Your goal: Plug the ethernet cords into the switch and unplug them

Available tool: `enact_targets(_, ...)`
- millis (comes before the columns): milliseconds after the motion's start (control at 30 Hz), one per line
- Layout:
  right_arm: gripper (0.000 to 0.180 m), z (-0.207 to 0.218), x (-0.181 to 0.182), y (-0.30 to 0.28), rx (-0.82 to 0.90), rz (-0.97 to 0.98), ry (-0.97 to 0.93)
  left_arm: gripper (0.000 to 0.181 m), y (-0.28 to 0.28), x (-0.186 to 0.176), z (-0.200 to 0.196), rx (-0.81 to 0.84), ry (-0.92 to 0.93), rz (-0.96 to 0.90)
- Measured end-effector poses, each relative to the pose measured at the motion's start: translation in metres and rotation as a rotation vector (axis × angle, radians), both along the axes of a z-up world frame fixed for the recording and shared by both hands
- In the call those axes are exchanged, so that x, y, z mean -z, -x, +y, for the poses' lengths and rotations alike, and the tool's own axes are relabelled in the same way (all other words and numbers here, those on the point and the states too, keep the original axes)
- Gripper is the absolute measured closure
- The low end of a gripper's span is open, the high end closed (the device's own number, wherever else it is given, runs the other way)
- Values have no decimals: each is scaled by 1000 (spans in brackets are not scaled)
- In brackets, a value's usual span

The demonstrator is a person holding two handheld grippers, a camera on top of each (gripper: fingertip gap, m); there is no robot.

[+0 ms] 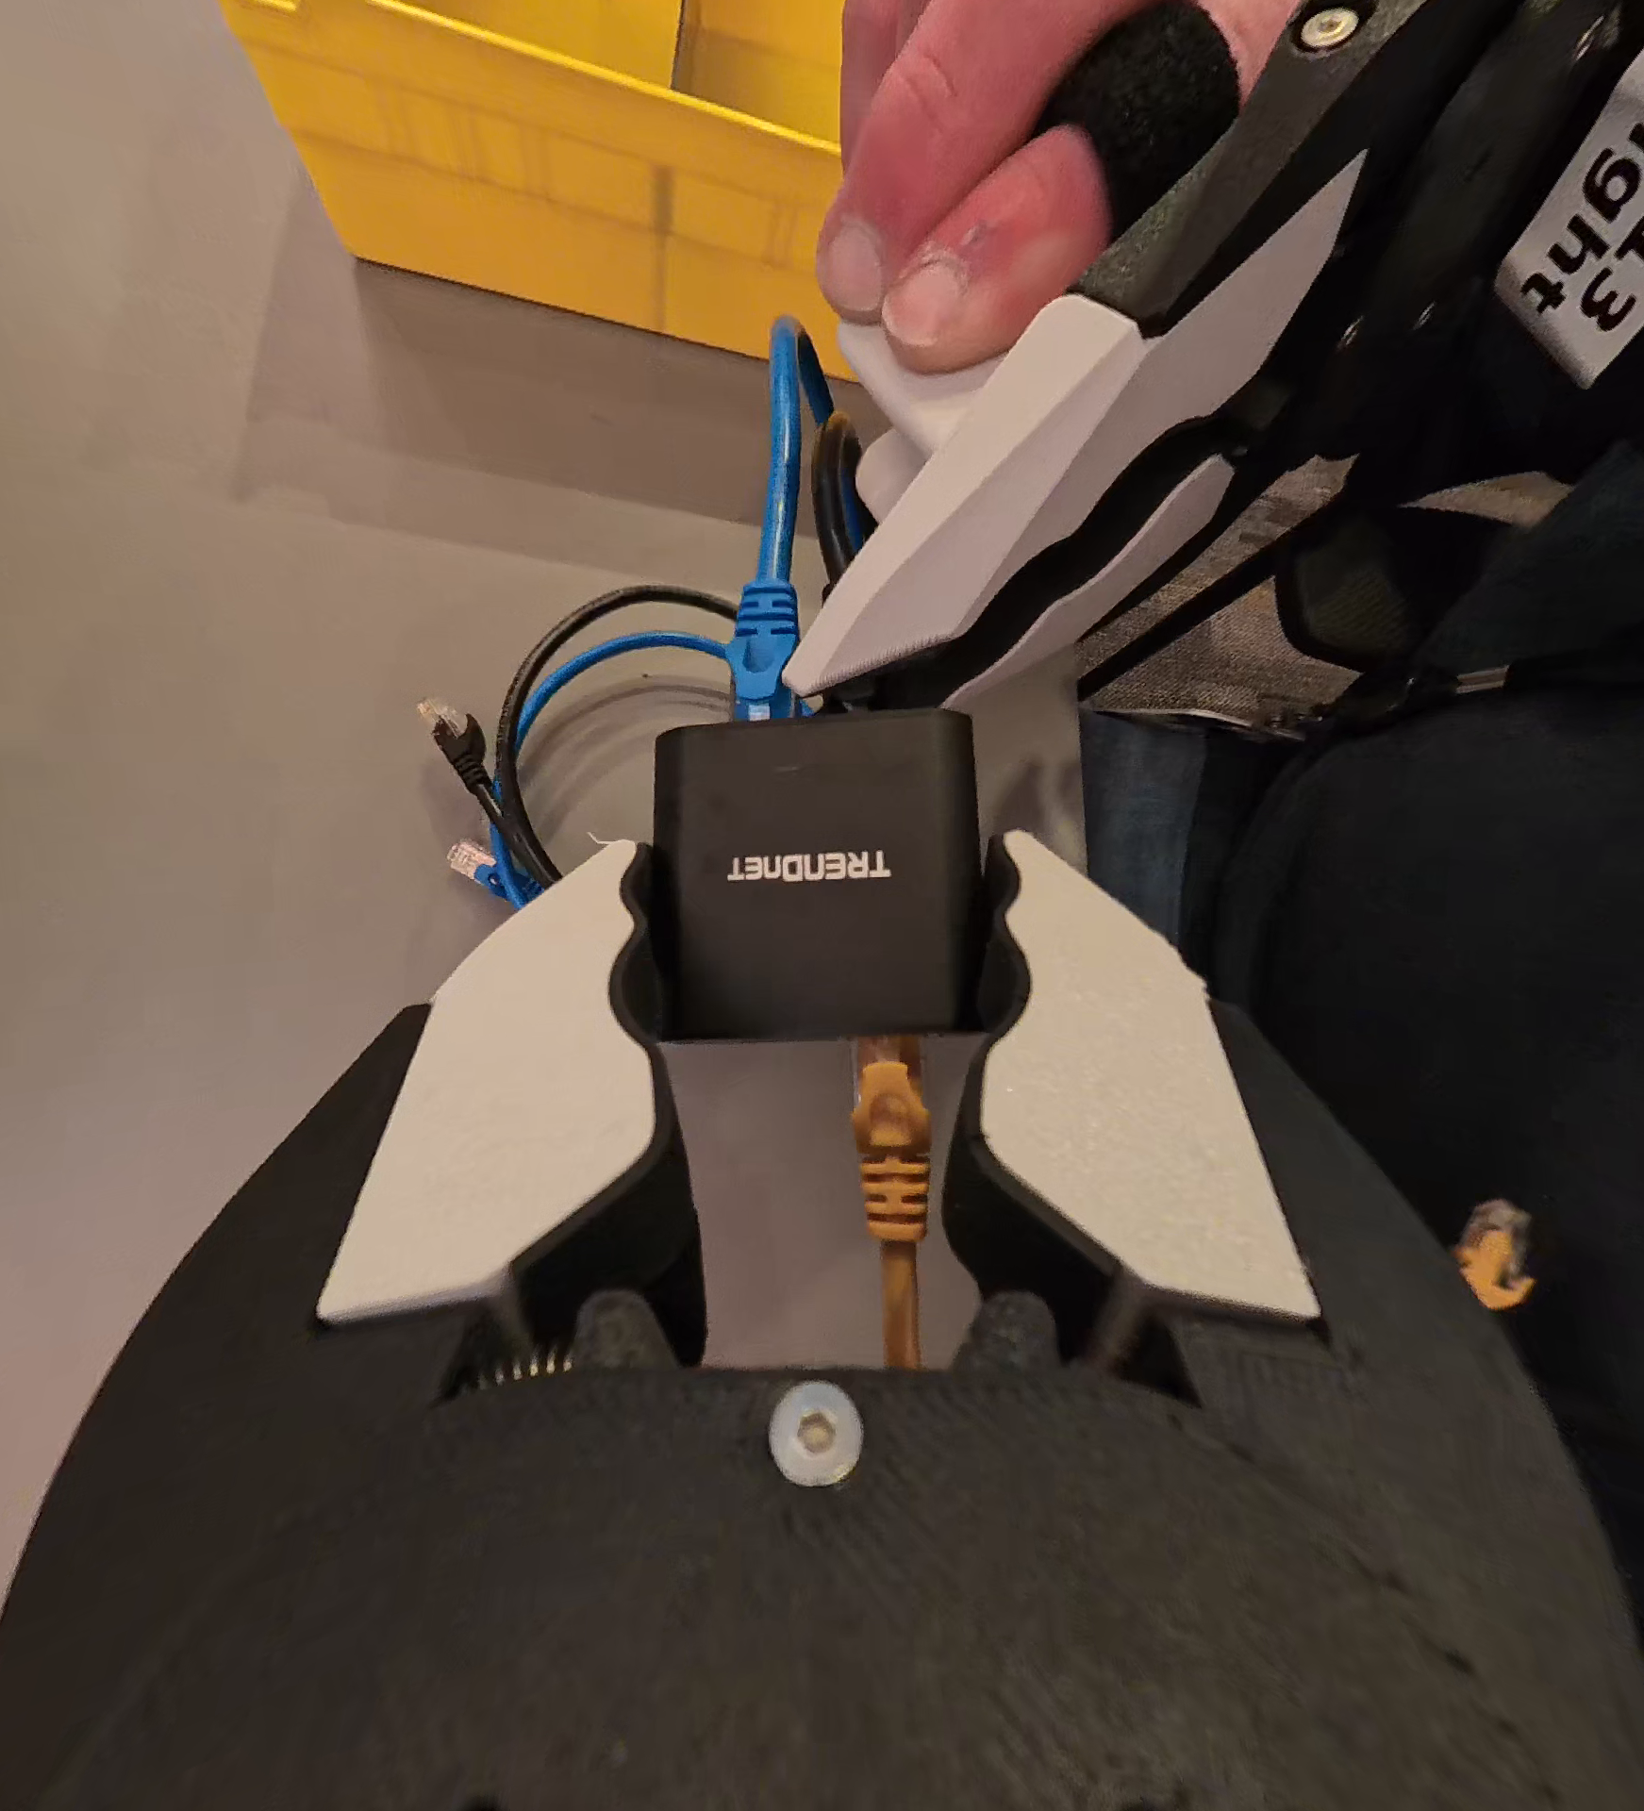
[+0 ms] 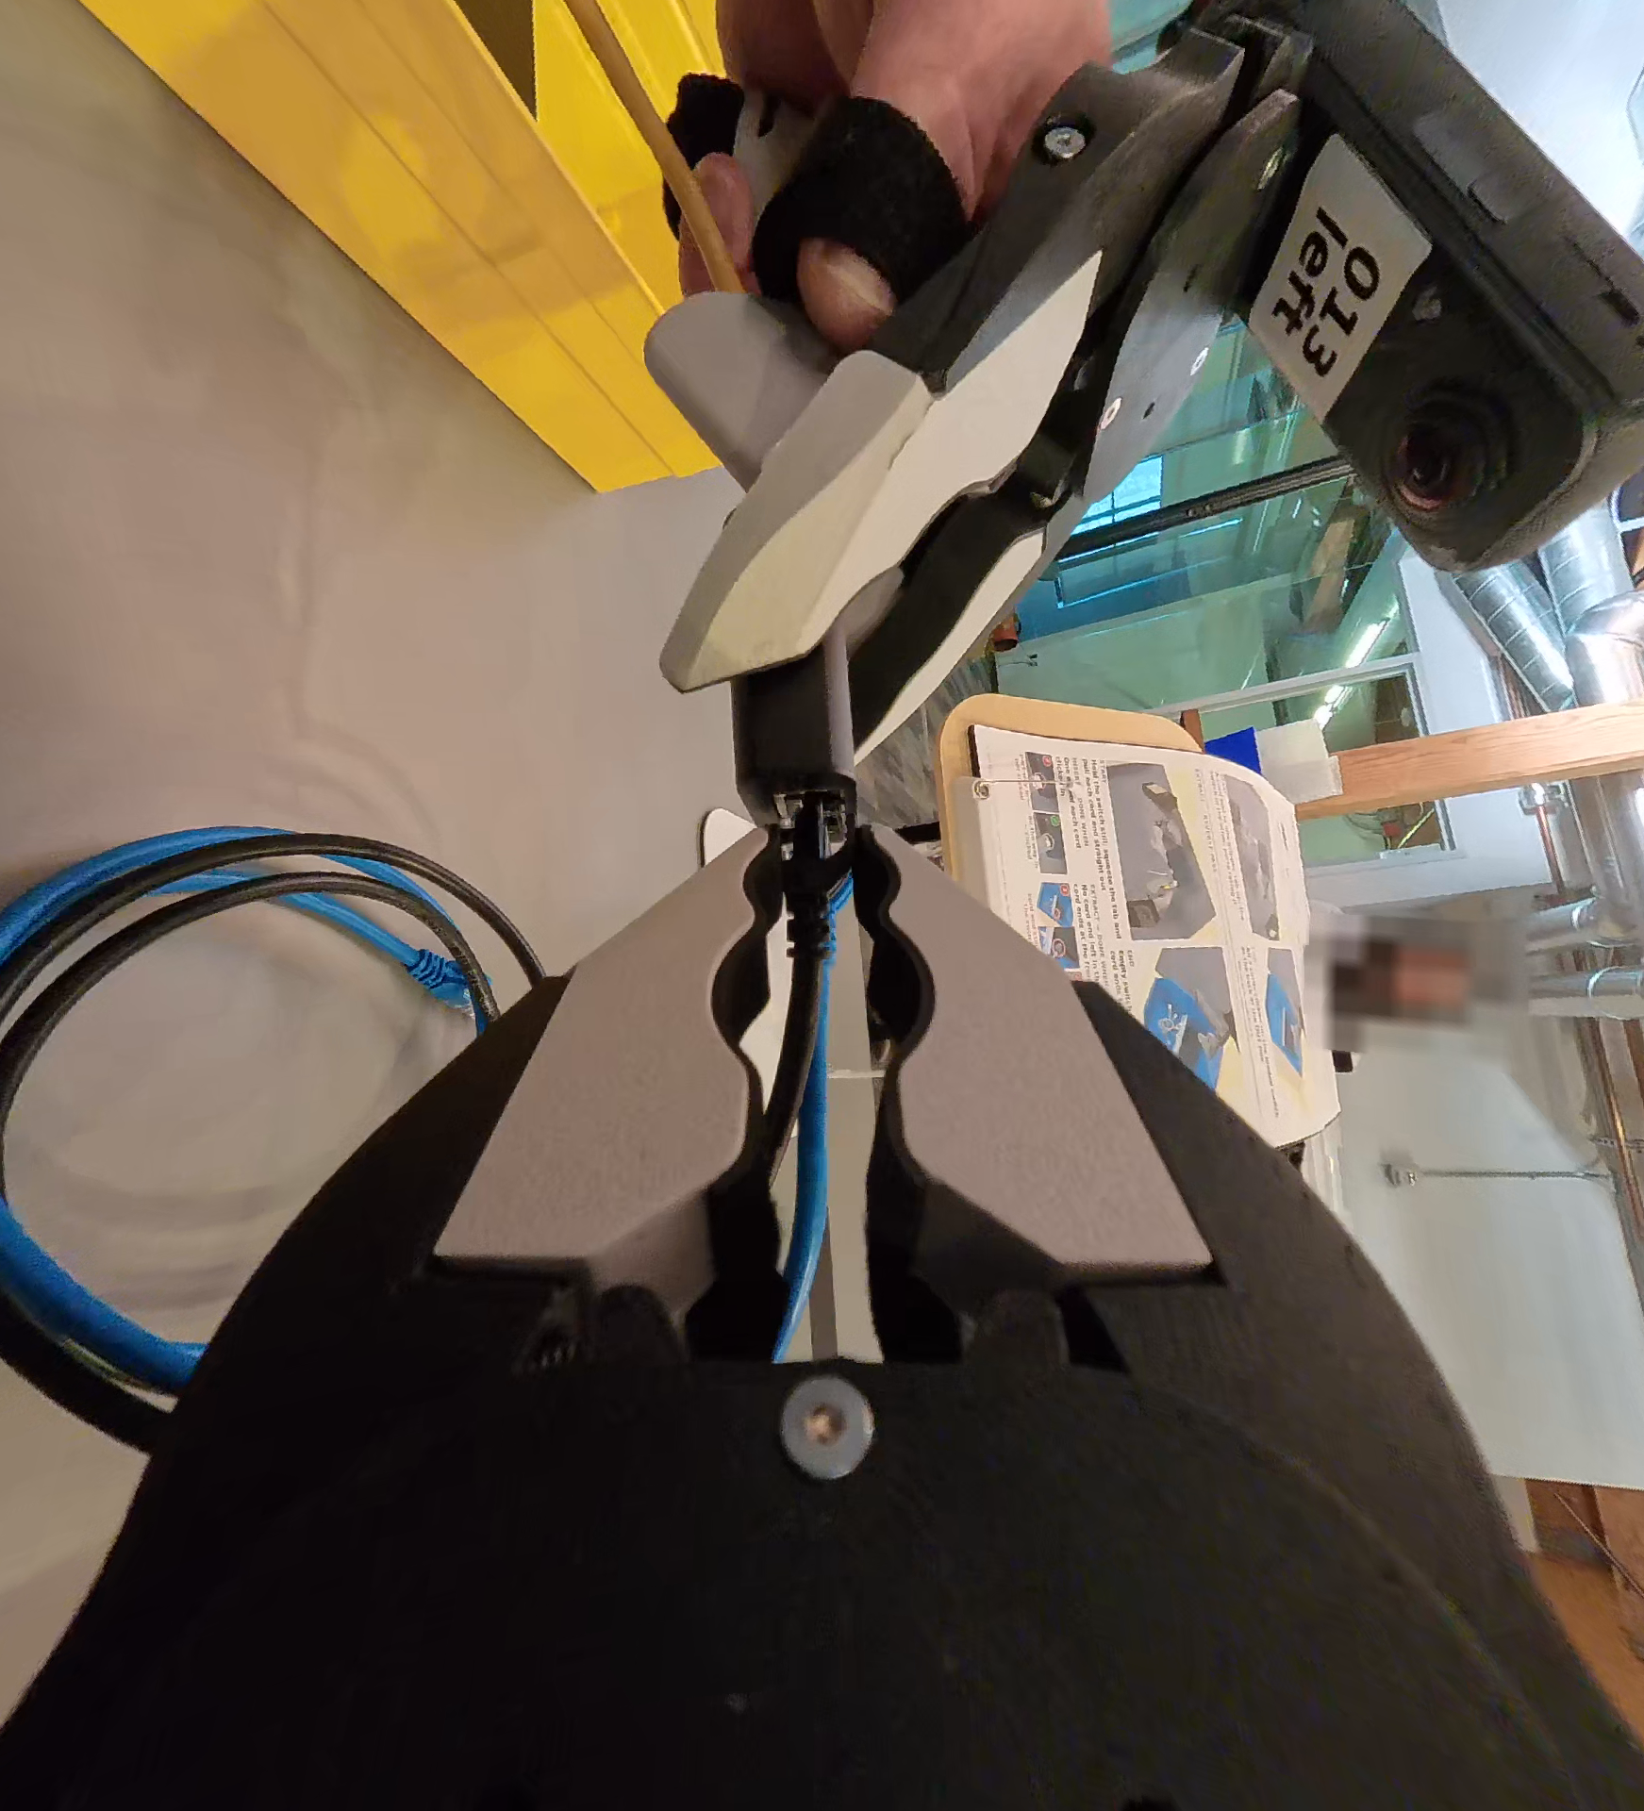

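My left gripper point(image 1: 816, 867) is shut on a small black switch point(image 1: 813, 784), clamping its two sides. An orange cord's plug point(image 1: 889, 1137) sits in the switch's near face. A blue cord's plug point(image 1: 761, 637) sits in its far face. My right gripper point(image 2: 818, 851) is shut on a black cord's plug point(image 2: 813, 833) right at the switch's ports point(image 2: 788, 725). The black cord point(image 2: 798, 990) and the blue cord point(image 2: 813, 1098) both run back between its fingers. In the left wrist view the right gripper point(image 1: 818, 676) touches the switch's far edge.
Blue and black cables point(image 2: 4, 1058) lie coiled on the grey table point(image 1: 112, 686), with a loose black plug point(image 1: 453, 735) and a loose blue plug point(image 1: 470, 862). A yellow bin point(image 1: 543, 167) stands behind. A printed sheet point(image 2: 1151, 882) rests off to the right. My two grippers' fingertips are within a few centimetres of each other.
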State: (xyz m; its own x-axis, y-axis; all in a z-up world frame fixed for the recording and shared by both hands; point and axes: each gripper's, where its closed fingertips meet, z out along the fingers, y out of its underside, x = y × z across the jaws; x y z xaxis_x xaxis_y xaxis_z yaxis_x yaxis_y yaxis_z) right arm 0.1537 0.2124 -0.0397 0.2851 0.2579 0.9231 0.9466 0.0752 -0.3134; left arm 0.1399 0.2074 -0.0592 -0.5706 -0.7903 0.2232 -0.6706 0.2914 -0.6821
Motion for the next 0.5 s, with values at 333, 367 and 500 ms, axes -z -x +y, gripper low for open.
enact_targets(333, 167, -4, -5, 1, -28, -18, -31, 118, -1, -7, -2, -10, 34, -3)
enact_targets(367, 167, -5, -5, 2, -31, -28, -31, 118, -1, -7, -3, -9, 37, 2)
enact_targets(500, 166, -6, -5, 3, -35, -46, -25, 118, -2, -9, -4, -11, 50, 1)
